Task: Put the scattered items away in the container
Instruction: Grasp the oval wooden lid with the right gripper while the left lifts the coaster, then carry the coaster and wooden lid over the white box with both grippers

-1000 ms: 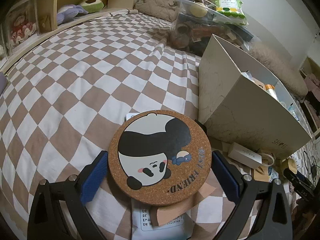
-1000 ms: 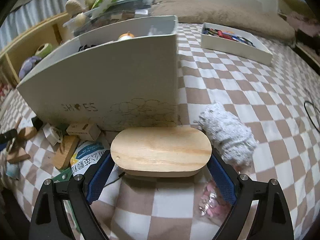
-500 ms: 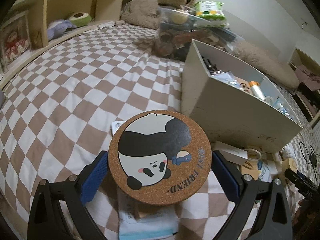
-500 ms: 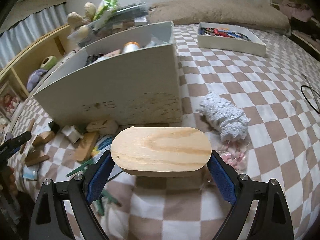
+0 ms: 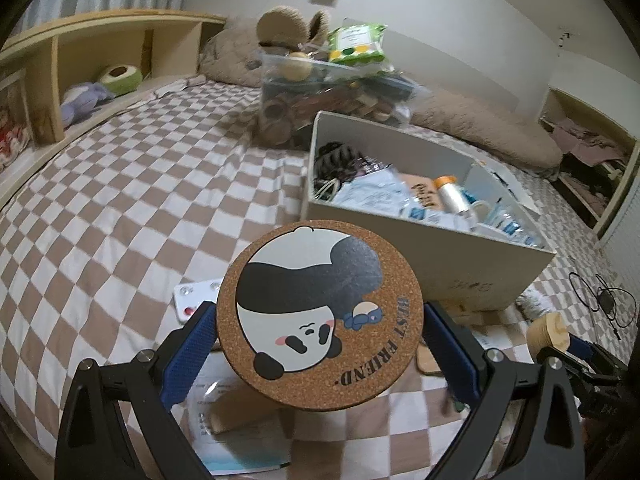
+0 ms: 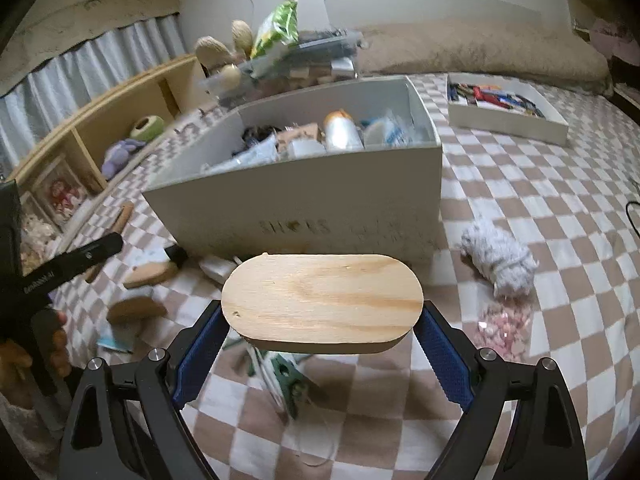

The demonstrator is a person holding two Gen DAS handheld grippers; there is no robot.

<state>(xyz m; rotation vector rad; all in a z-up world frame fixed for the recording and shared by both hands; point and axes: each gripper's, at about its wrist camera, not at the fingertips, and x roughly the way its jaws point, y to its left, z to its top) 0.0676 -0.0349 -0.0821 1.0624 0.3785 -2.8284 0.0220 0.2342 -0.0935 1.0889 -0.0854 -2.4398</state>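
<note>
A bed point(image 5: 120, 208) with a brown-and-white checked cover fills both views. On it stands a large white box point(image 6: 312, 208), open at the top and already filled with packets, a bottle with an orange cap point(image 5: 450, 196) and other small things. Behind the box sits a clear plastic bin point(image 5: 328, 100) heaped with wooden pieces, and a shallow white tray point(image 6: 508, 114) of small colourful items lies farther off on the cover. A wooden shelf point(image 5: 100, 64) with soft toys runs along the side of the bed.

In front of the box, loose items lie scattered on the cover: a white fluffy cloth point(image 6: 500, 256), a pink packet point(image 6: 504, 332) just beside it, flat wooden pieces point(image 6: 150, 274), and a green clip point(image 6: 290, 376).

The left gripper point(image 5: 320, 344) is clamped on a round cork coaster point(image 5: 320, 316) with a panda print, its blue fingers point(image 5: 188, 352) pressing the rim on both sides; the coaster is held above the bed, near the front corner of the box. The right gripper point(image 6: 320, 344) grips a long oval wooden block point(image 6: 322, 300) by its two rounded ends, held above the scattered items just in front of the box.
</note>
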